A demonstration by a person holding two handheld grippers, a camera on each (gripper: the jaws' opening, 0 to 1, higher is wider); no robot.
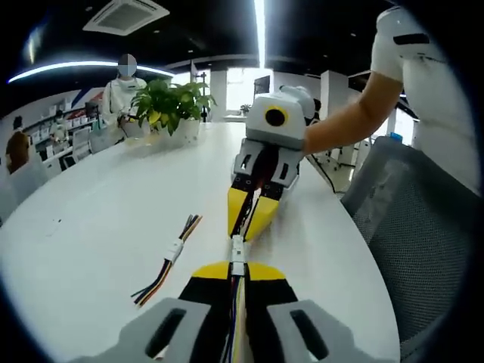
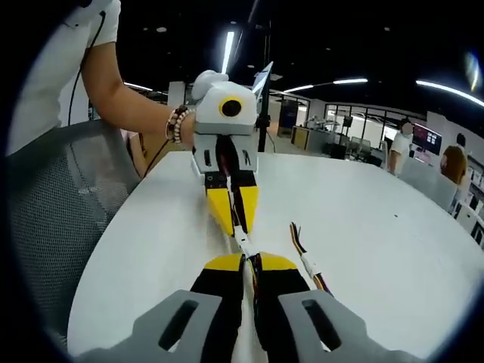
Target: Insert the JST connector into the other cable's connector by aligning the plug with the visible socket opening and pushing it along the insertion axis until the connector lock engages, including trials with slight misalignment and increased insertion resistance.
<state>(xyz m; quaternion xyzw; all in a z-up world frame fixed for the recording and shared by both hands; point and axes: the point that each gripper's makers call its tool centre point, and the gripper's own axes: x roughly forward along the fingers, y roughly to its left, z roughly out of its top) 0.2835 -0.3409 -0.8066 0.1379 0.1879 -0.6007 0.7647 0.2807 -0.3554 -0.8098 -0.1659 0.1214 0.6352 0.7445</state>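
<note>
My left gripper (image 1: 238, 266) rises from the bottom of the left gripper view, its yellow-tipped jaws shut on a cable of thin coloured wires that ends in a small white JST connector (image 1: 237, 246). My right gripper (image 1: 246, 229) faces it tip to tip and is shut on the other cable. The two white connectors meet in the short gap between the tips; whether the lock is engaged I cannot tell. In the right gripper view, my right gripper (image 2: 249, 262) holds its cable, the white connector (image 2: 242, 243) sits just ahead, and the left gripper (image 2: 235, 227) points back at it.
A spare joined cable pair (image 1: 175, 252) (image 2: 305, 265) lies on the white table (image 1: 91, 227). A potted plant (image 1: 171, 102) stands at the far end. A grey mesh chair (image 1: 416, 227) (image 2: 53, 219) stands by the table's edge. People sit in the background.
</note>
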